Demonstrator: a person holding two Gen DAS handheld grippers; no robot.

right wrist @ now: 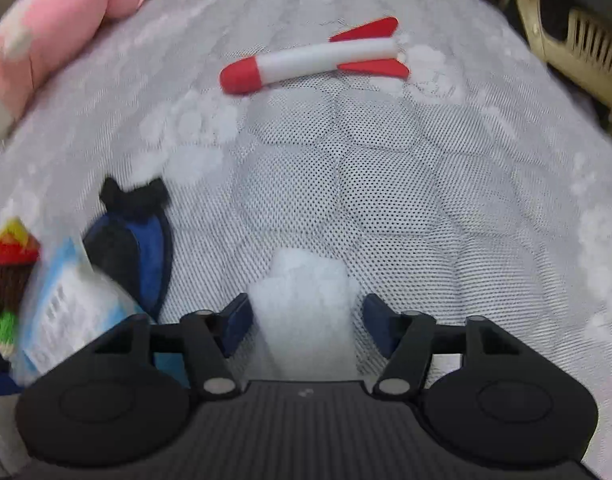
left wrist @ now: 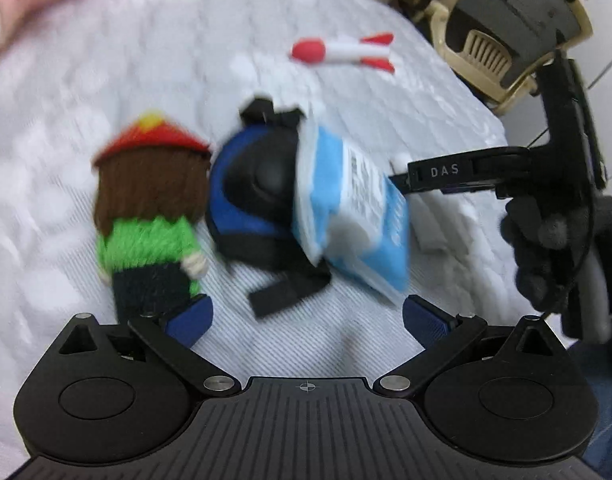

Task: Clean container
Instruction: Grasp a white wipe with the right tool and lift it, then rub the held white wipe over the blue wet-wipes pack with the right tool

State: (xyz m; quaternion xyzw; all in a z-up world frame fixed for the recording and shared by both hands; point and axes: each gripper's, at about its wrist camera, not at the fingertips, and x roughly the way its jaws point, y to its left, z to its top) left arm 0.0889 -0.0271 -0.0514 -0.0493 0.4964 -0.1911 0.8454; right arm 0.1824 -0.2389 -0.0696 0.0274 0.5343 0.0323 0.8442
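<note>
A: L to R, what's on the bed?

B: Yarn doll (left wrist: 146, 216), blue-black pouch (left wrist: 254, 196), wet-wipe pack (left wrist: 358, 216) leaning on it, toy rocket (left wrist: 344, 52) further back. No container I can pick out.

A: Grippers?

B: Left gripper (left wrist: 306, 320) spread, empty, pack straight ahead. Right gripper (right wrist: 304, 320) pinching a white wipe (right wrist: 302, 304); pack's off its left, long axis slanting away. Right's nearer, I'd say.

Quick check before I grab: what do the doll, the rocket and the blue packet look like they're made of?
Doll: yarn or wool, fuzzy strands showing. Rocket: smooth matte, probably foam or soft plastic. Blue packet: glossy plastic film with a printed label, likely a wipes pack, though blur leaves that open.
</note>
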